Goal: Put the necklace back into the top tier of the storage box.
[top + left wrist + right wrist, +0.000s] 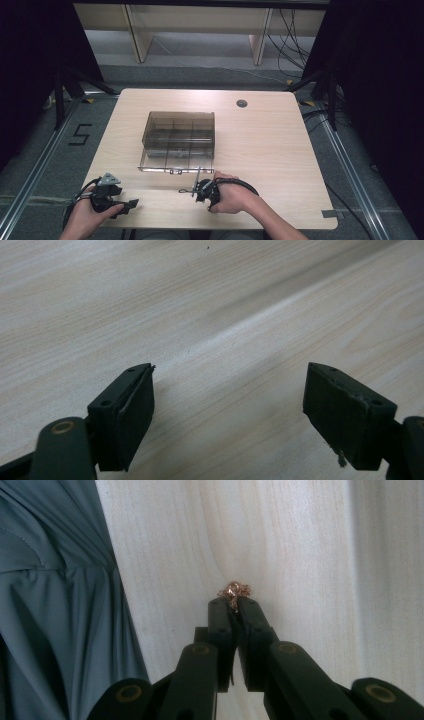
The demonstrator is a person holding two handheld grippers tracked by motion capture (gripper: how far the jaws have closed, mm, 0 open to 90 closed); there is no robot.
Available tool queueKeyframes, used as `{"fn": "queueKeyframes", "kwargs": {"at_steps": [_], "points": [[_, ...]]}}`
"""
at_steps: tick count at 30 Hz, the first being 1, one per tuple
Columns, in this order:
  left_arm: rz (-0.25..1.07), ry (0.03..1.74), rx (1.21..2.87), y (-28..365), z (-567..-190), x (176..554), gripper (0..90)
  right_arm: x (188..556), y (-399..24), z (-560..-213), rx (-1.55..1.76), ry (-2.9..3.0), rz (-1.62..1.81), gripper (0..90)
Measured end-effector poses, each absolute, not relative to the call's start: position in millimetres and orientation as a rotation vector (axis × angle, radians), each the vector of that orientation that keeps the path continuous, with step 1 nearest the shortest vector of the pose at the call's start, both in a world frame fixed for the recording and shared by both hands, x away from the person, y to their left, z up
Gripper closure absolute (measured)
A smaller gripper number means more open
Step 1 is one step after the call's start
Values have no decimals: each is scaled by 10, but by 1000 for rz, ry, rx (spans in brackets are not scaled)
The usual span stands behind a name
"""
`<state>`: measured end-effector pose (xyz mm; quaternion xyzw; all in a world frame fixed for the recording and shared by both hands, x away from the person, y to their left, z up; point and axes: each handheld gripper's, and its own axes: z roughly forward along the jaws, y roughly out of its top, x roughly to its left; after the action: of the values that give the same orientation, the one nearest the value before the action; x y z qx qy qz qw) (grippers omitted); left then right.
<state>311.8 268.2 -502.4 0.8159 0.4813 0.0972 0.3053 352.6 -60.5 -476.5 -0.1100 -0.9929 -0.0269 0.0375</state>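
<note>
On the table (260,145), the smoky transparent divided box (179,135) sits a little toward the far-left of centre, its lid (172,167) folded down flat toward your near edge. Your right tool (189,189) rests by the near edge, just in front of that lid, its jaws pinched tight on a small tangle of copper-coloured chain (233,590). Your left tool (131,203) lies near the near-left corner, jaws spread wide and holding nothing. The likely step is carrying the chain into a compartment, so keep the squeeze steady, lift clear of the lid hinge, and lower well inside one cell before you release.
</note>
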Motion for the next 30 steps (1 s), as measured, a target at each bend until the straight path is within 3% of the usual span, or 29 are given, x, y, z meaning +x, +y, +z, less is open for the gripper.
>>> {"fn": "queueKeyframes", "kwargs": {"at_steps": [21, 30], "points": [[268, 1272, 2150, 2663, -5002, 3107, 215, 3565, -790, -4386, -452, -3035, -284, 864], [239, 1140, 2118, 2525, -4893, 3039, 232, 3583, -868, -4141, -466, -3048, -373, 864]]}}
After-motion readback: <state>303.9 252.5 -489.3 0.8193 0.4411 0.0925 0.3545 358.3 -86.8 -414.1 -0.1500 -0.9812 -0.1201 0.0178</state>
